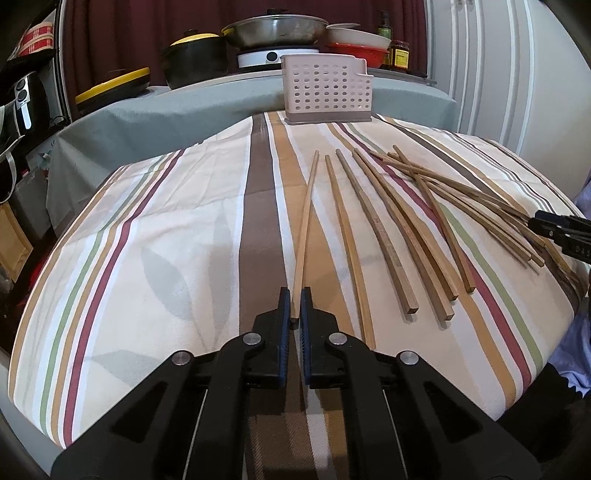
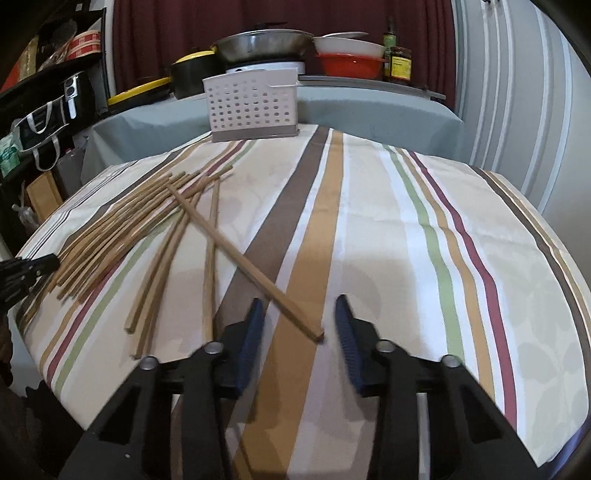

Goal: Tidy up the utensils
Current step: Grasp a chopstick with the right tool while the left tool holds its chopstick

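Left tool [image 1: 295, 304] pinches one chopstick [image 1: 306, 225] by its near end, apparently lightly, so it may pivot or slip; right tool [image 2: 300, 314] gapes, empty, astride another chopstick [image 2: 243, 258].

Chopsticks [image 1: 406, 229] scattered on the striped cloth [image 1: 166, 221], perforated holder [image 1: 327, 90] behind them, cookware [image 1: 275, 31] farther back

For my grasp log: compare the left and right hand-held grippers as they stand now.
The left hand-held gripper is shut on the pale chopstick; the right hand-held gripper is open, holding nothing. The left clamps its stick's near end; the right only straddles the near end of a crossing chopstick without touching it. Both have blue pads and point toward the white holder.
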### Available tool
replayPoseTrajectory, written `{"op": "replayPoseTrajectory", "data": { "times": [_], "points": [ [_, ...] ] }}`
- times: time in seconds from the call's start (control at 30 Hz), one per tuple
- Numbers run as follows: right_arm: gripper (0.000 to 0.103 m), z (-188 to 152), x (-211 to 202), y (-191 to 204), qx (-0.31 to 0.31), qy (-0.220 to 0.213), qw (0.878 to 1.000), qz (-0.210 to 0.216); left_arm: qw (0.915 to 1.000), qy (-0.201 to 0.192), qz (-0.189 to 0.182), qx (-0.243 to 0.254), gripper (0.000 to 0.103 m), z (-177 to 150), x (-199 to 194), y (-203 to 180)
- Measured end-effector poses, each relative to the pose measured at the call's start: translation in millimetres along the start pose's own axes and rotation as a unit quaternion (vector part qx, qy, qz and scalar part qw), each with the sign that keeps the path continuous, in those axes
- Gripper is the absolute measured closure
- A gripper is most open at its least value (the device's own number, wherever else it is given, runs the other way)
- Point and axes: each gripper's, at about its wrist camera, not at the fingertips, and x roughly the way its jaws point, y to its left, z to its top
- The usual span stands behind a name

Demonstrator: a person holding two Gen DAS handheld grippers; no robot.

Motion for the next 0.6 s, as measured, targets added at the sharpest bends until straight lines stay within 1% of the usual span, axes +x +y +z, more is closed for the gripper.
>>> {"op": "replayPoseTrajectory", "data": {
  "times": [0.07, 0.3, 0.6],
  "points": [
    [0.082, -1, -2, 4, -0.009, 0.000, 1.000, 0.004, 1.0000, 0.000, 0.000, 0.000, 0.097, 0, 0, 0],
    [0.094, -4, -6, 14, -0.025, -0.006, 1.000, 0.012, 1.0000, -0.001, 0.000, 0.000, 0.097, 0, 0, 0],
    [0.096, -7, -10, 19, -0.028, -0.019, 0.999, 0.011, 1.0000, -0.006, 0.000, -0.003, 0.097, -2, 0, -1]
  ]
}}
